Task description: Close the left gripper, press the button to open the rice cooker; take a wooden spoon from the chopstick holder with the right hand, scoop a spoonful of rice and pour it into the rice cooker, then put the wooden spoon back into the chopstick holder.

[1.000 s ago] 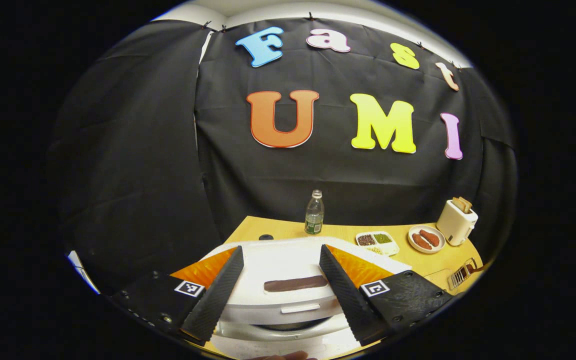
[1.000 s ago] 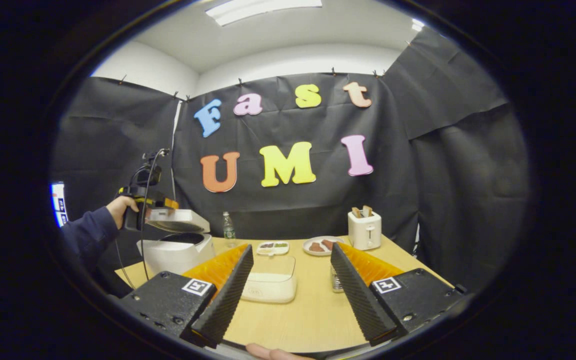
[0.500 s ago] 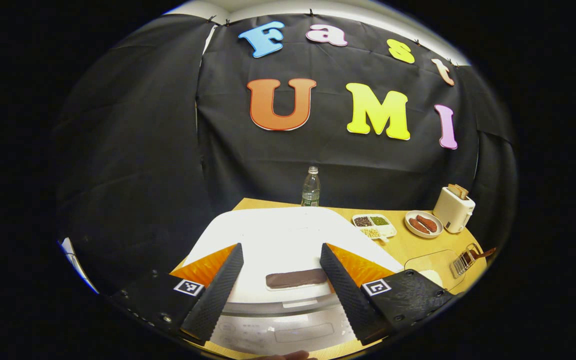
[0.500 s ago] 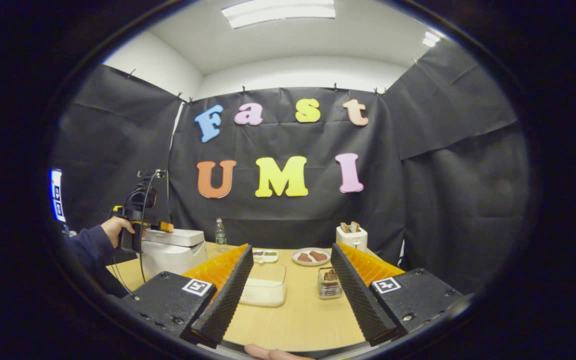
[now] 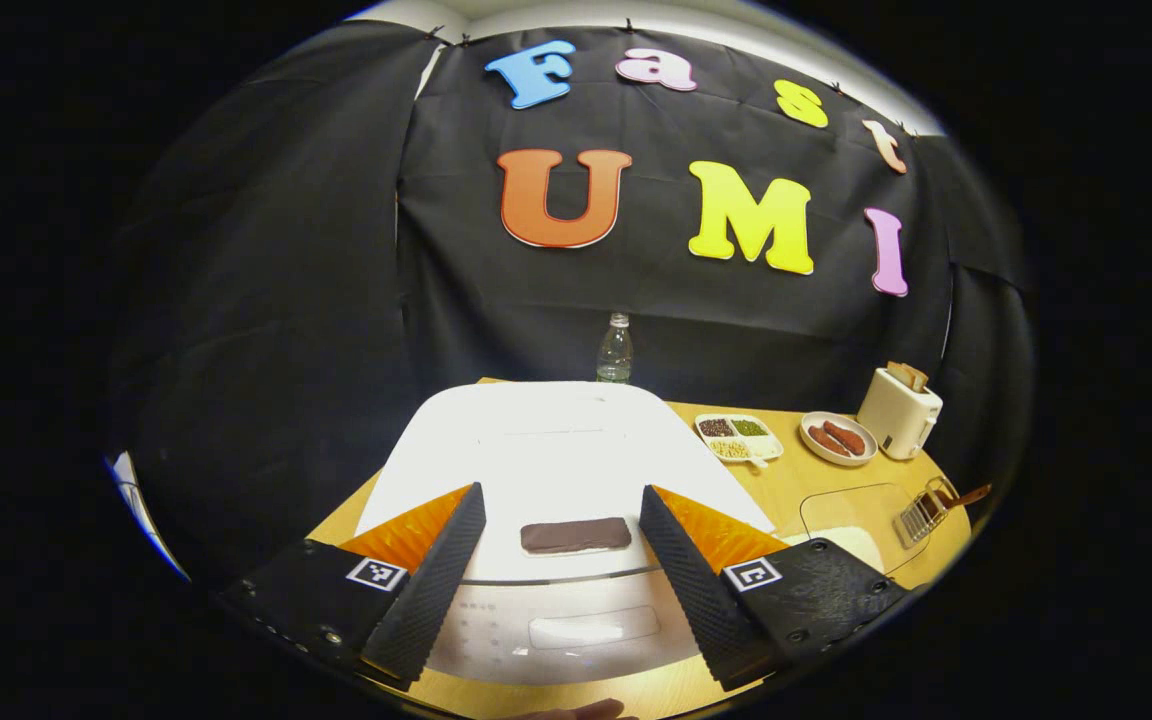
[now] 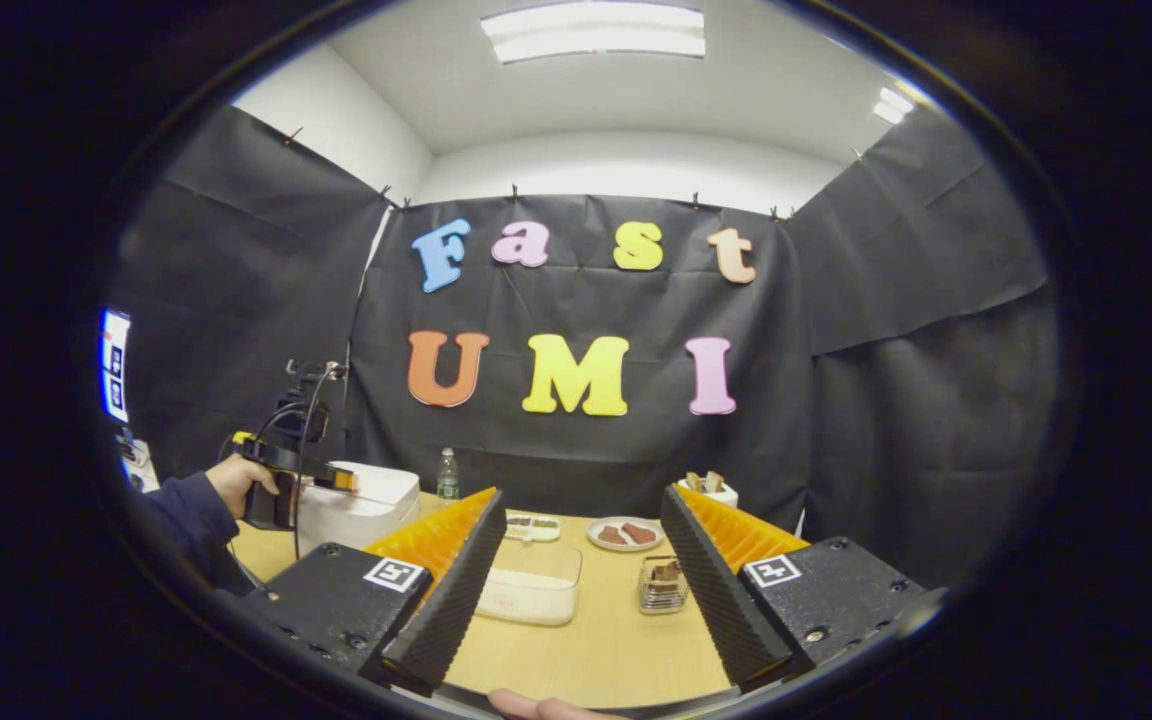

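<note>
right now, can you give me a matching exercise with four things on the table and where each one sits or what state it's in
Things:
1. rice cooker
2. water bottle
3. toaster
4. chopstick holder

Places or states:
A. at the far right of the table, bread in its slots
B. lid down, right in front of the open left gripper
C. upright behind the rice cooker, by the booth wall
D. ahead of the open right gripper, right of the clear rice box

Pairs: 1-B, 2-C, 3-A, 4-D

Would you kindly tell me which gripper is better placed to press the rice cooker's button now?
Left, probably. The left gripper hovers open right over the closed rice cooker, its dark bar between the fingers; the right gripper faces the chopstick holder, well away.
</note>
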Motion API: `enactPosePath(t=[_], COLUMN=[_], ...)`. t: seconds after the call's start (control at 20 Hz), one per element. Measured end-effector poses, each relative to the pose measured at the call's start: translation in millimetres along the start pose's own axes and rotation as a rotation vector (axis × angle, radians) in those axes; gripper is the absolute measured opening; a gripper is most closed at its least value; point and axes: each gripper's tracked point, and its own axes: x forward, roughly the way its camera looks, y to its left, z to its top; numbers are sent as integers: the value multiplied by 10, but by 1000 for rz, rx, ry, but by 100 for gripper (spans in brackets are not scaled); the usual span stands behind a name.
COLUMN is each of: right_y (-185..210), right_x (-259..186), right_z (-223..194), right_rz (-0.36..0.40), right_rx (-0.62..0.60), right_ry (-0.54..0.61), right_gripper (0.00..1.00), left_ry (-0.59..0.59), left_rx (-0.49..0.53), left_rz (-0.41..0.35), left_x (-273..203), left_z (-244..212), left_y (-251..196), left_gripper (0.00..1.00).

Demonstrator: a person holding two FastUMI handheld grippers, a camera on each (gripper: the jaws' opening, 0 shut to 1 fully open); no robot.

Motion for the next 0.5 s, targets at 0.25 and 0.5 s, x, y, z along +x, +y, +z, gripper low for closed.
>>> enactPosePath(t=[0.25,0.5], right_y=[-21,84], right_x=[67,127], right_z=[73,-24], right_rz=[-10,-2], right_rx=[-2,32], right_ry=[-31,0], right_gripper=[100,100], left_ry=[2,-21], left_rx=[56,56], left_rz=[5,21], left_x=[-9,-44], left_z=[-109,-95], left_y=[-47,-28], left_gripper=[98,98])
